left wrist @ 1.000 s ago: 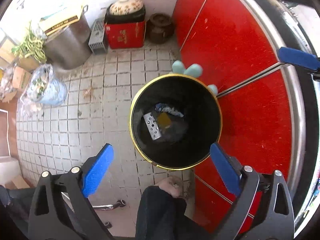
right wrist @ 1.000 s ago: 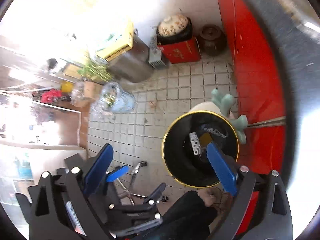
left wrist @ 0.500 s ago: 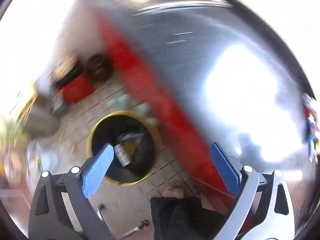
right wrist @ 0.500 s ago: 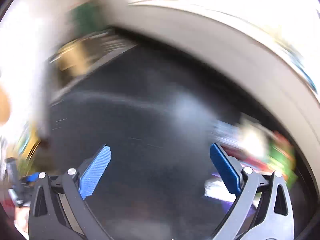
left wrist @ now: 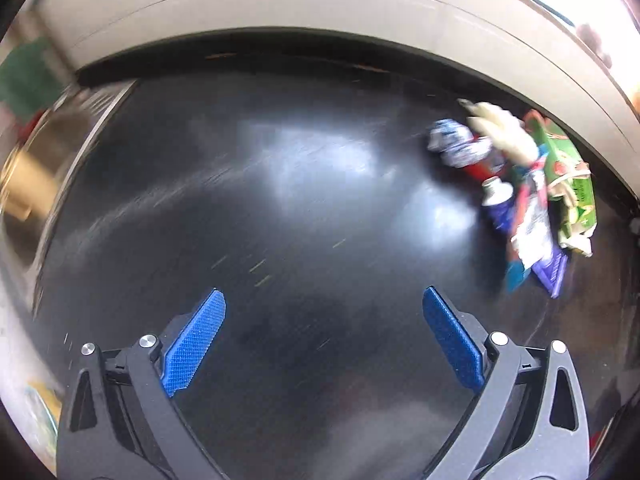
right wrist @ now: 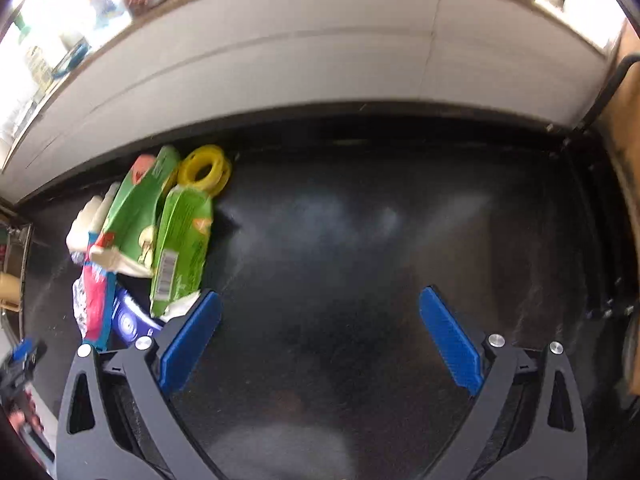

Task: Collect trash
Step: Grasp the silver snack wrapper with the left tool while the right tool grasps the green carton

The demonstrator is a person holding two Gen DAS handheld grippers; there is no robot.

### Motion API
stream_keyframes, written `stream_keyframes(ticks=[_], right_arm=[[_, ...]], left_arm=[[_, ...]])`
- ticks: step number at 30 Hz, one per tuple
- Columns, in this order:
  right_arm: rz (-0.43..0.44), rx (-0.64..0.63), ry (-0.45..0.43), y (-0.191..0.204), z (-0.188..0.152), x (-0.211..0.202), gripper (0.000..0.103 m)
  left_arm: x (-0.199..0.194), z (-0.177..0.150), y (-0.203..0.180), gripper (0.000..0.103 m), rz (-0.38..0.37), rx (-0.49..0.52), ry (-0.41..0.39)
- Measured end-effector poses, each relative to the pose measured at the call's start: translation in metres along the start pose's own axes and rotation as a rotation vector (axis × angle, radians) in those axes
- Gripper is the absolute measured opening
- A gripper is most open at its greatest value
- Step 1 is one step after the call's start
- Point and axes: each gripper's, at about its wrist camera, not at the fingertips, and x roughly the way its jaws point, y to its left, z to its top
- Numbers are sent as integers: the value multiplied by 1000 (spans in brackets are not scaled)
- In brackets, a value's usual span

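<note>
A pile of trash lies on a black countertop (left wrist: pixel 280 208): green snack wrappers (right wrist: pixel 180 240), a yellow tape ring (right wrist: pixel 204 170), a red and white wrapper (right wrist: pixel 94 304), a blue packet (right wrist: pixel 128 322) and a crumpled white piece (right wrist: pixel 86 220). In the left wrist view the same pile (left wrist: pixel 532 200) lies at the far right, with a crumpled blue and white wrapper (left wrist: pixel 452 144) at its near end. My left gripper (left wrist: pixel 324 344) is open and empty above bare counter. My right gripper (right wrist: pixel 320 344) is open and empty, its left finger (right wrist: pixel 188 344) just beside the green wrapper.
A pale wall (right wrist: pixel 320 60) runs behind the counter. A sink area (left wrist: pixel 28 168) shows at the far left of the left wrist view. A brown panel (right wrist: pixel 628 160) stands at the counter's right end.
Both grippers have swung up from the yellow-rimmed bin on the floor to the black counter. The bin is out of view. Both stay open and empty.
</note>
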Motion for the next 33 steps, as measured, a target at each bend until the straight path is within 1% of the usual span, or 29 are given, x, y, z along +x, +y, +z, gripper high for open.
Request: stream_keyframes(ticks=[1,3,5,7,10,11,12,13,14,15,16,17,18,19,20,21,22,23,24,25,26,27,33], right_arm=[[18,-5,9,7,-1,5,96],[62,-10,28,25,-1,14,96],[72,-13,35,39,7,26,96],[62,-18,36,58,20,41,96],[70,4,37,78,35,56,96],[74,8,36,82,37,59,94],[70,7,39,87,40,64,84],[62,0,48,91,42,70,77],[62,-3,73,95,43,79,64],[77,3,87,97,44,84,61],[104,14,93,97,44,87,61],[117,15,95,99,44,89,61],[121,7,95,101,45,90,60],[127,-1,93,101,45,90,59],[141,-11,93,104,46,91,55],[157,-15,97,105,47,92,45],[193,-13,105,107,47,92,39],[196,-14,106,110,47,92,39],[196,-24,100,113,47,91,37],[208,-20,98,114,46,91,35],[225,-5,93,113,45,88,21],[224,-2,77,113,42,82,12],[198,21,0,89,37,52,10]], left_arm=[[2,8,-8,96,-21,23,2],[6,20,-36,96,-63,81,1],[14,32,-62,96,-89,138,6],[24,42,-79,96,-89,175,17],[39,51,-97,96,-87,212,46],[44,53,-101,96,-86,224,53],[48,54,-104,96,-88,240,64],[51,53,-106,96,-94,252,74],[55,53,-110,96,-101,258,85],[58,52,-111,95,-120,262,101],[60,51,-112,94,-148,257,115],[62,50,-112,88,-169,253,122],[66,48,-113,72,-210,240,145],[67,47,-118,71,-228,236,141],[65,46,-121,55,-261,242,130],[63,43,-122,31,-300,244,137],[64,42,-121,23,-354,227,162],[67,42,-123,6,-383,202,186],[68,40,-125,0,-399,198,191],[67,38,-127,0,-393,209,186],[66,35,-129,0,-383,223,177],[62,32,-132,0,-376,235,170],[36,17,-136,0,-315,256,117]])
